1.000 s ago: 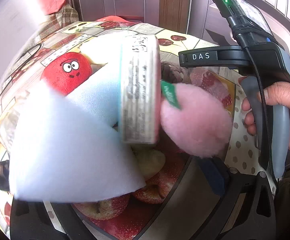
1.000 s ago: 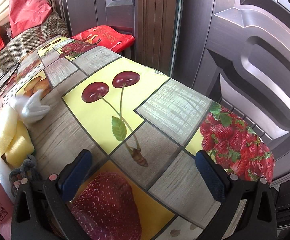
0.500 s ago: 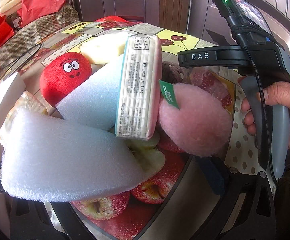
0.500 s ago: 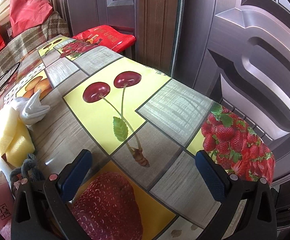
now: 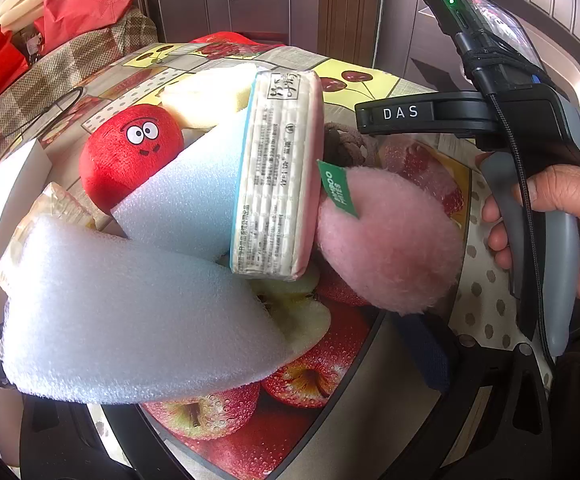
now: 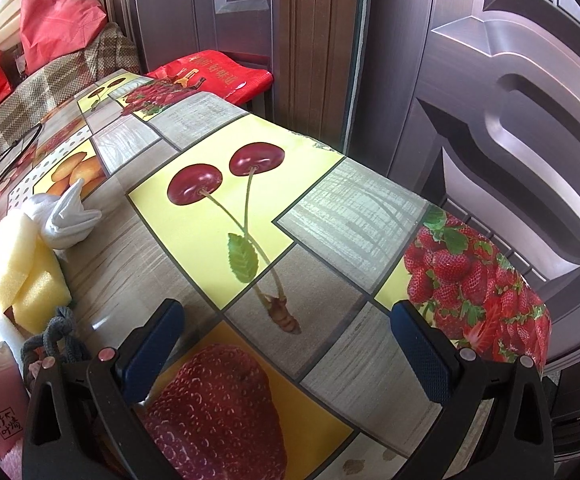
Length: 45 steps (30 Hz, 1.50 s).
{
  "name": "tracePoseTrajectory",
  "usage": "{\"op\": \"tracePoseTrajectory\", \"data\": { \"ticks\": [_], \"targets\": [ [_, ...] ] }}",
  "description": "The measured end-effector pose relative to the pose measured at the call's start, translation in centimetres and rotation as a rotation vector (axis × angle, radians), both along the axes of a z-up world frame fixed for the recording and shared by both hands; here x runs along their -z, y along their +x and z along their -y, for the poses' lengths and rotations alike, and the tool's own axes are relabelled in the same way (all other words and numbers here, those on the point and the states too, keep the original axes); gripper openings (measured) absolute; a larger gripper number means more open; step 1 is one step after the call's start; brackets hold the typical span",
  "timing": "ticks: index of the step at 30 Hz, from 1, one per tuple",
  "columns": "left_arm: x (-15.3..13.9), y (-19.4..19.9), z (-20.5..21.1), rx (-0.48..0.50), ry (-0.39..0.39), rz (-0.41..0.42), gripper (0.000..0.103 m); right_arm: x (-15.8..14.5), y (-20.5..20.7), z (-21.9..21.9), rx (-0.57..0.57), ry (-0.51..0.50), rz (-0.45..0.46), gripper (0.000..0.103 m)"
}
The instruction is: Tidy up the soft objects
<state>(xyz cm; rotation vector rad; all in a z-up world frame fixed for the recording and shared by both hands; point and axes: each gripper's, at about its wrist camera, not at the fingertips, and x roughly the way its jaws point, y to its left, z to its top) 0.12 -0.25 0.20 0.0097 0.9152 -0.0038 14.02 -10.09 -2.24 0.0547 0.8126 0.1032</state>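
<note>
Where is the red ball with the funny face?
In the left wrist view, the red plush ball sits left of centre, behind the white foam wedge.

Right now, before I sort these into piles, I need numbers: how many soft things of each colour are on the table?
White: 3 (two foam blocks, rolled cloth)
Yellow: 2 (sponges)
Pink: 2 (fluffy plush, tissue pack)
Red: 1 (plush ball)
Grey: 1 (rope knot)
Total: 9
</note>
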Motion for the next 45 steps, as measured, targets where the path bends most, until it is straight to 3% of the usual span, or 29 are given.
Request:
{"op": "tracePoseTrajectory", "data": {
  "ticks": [9,13,16,20,25,27,30,33,36,39,42,45],
  "targets": [
    [0.1,0.1,-0.1,0.001,-0.004,-0.002,0.102,-0.4,0.0,0.1,-0.061,0.016,0.002,0.103],
    [-0.4,-0.3,0.1,0.053,-0.035,-0.061,0.102,-1.4,-0.6,1.9,-0.072,0.072,0.007,0.103],
    [-2.9,-2.3,-1.1,0.034,-0.139,0.004,0.102,-2.9,-1.4,3.5,-0.097,0.133,0.034,0.103],
    [-6.7,-5.8,-4.6,-0.075,-0.217,0.107,0.102,-5.1,-3.0,4.2,-0.275,0.278,0.072,0.103],
    [-8.5,-9.1,-9.2,-0.238,-0.227,0.108,0.103,-5.5,-6.4,0.6,-0.532,0.179,0.062,0.103],
    [-8.2,-10.1,-10.1,-0.265,-0.203,0.086,0.103,-4.9,-8.1,-1.7,-0.67,0.135,0.019,0.103],
    [-7.2,-11.0,-10.6,-0.287,-0.196,0.045,0.103,-3.8,-10.0,-4.1,-0.789,0.071,-0.004,0.103],
    [-6.4,-11.4,-10.6,-0.295,-0.214,0.026,0.103,-2.7,-10.2,-6.2,-0.843,0.028,-0.036,0.101],
    [-5.8,-11.1,-9.6,-0.261,-0.2,0.013,0.103,-2.0,-9.8,-8.0,-0.892,0.013,-0.058,0.089],
    [-5.0,-10.1,-7.8,-0.194,-0.178,-0.014,0.103,-1.2,-10.2,-9.1,-0.909,-0.029,-0.088,0.07],
    [-3.9,-8.4,-6.3,-0.171,-0.201,-0.061,0.102,-1.2,-10.7,-8.4,-0.913,-0.018,-0.089,0.065],
    [-3.0,-6.5,-6.1,-0.212,-0.263,-0.107,0.102,-1.4,-10.9,-7.0,-0.892,-0.018,-0.089,0.065]
  ]
}}
